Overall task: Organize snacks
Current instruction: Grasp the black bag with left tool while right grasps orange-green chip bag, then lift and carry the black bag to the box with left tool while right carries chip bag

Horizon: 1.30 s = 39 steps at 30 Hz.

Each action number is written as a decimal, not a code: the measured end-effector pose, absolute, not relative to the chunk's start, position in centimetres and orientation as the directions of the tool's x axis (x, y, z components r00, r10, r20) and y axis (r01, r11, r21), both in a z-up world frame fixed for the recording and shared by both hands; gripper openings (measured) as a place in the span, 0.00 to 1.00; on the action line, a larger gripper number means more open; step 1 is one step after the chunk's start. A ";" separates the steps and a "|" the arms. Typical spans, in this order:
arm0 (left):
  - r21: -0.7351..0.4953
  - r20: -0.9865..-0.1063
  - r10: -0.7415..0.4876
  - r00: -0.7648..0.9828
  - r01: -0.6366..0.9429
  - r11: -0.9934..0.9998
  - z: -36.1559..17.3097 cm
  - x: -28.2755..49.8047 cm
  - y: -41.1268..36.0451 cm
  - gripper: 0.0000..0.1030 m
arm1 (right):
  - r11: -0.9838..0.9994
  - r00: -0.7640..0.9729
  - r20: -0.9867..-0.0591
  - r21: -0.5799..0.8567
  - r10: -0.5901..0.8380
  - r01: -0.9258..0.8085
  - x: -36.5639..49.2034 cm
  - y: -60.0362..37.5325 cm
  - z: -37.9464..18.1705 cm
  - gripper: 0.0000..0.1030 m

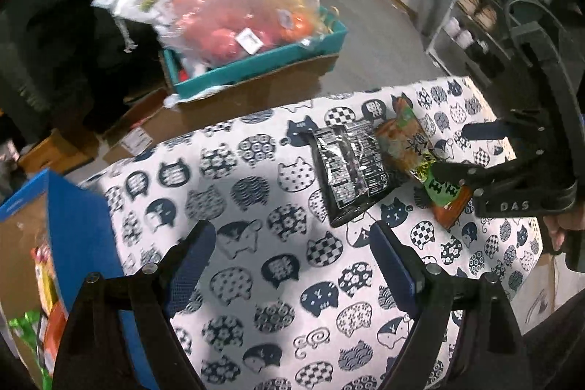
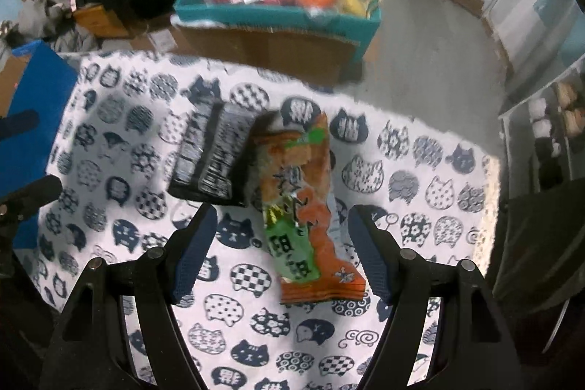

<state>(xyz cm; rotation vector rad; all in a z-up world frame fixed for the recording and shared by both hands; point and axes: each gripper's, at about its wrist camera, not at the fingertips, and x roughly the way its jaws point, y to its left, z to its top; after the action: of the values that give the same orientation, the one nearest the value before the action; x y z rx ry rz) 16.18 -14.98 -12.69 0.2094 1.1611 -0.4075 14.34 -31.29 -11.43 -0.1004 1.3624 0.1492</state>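
Cat-print desk point(image 2: 109, 141) carries two snacks side by side, near the blue box point(image 1: 78, 229) likely meant for them: black packet point(image 2: 212, 156), orange-green packet point(image 2: 307, 207); right hand-held gripper point(image 2: 281, 251) released, straddling the orange one; left hand-held gripper point(image 1: 296, 265) released, empty

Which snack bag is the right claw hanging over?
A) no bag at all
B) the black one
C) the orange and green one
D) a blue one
C: in the right wrist view the open right claw hangs above the orange and green snack bag, while the black snack bag lies farther off on the cat-print cloth.
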 end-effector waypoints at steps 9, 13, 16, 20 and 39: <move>-0.059 -0.933 -0.209 0.292 0.449 0.892 -15.9 18.3 -17.9 0.85 | 0.986 0.115 -0.991 0.048 0.066 -0.158 14.5 -32.7 -16.7 0.71; -0.095 -0.939 -0.226 0.260 0.435 0.895 -16.9 19.1 -18.7 0.85 | 0.987 0.098 -0.993 0.055 0.070 -0.153 14.6 -33.1 -18.2 0.71; -0.135 -0.935 -0.257 0.245 0.422 0.897 -17.2 19.7 -19.3 0.85 | 0.985 0.085 -0.993 0.064 0.078 -0.158 14.5 -33.0 -19.0 0.61; -0.148 -0.935 -0.262 0.239 0.408 0.901 -17.7 20.6 -20.4 0.85 | 0.987 0.081 -0.994 0.066 0.079 -0.148 14.4 -33.4 -19.5 0.37; -0.222 -0.952 -0.258 0.163 0.207 0.953 -22.4 23.1 -22.7 0.85 | 0.995 0.168 -0.983 0.069 0.081 -0.075 15.1 -36.0 -16.0 0.32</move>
<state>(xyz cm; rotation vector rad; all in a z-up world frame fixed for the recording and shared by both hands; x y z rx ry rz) 23.06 -22.75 -22.38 -0.0438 1.3672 -0.3315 15.11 -36.03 -16.01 0.0048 1.3980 0.1107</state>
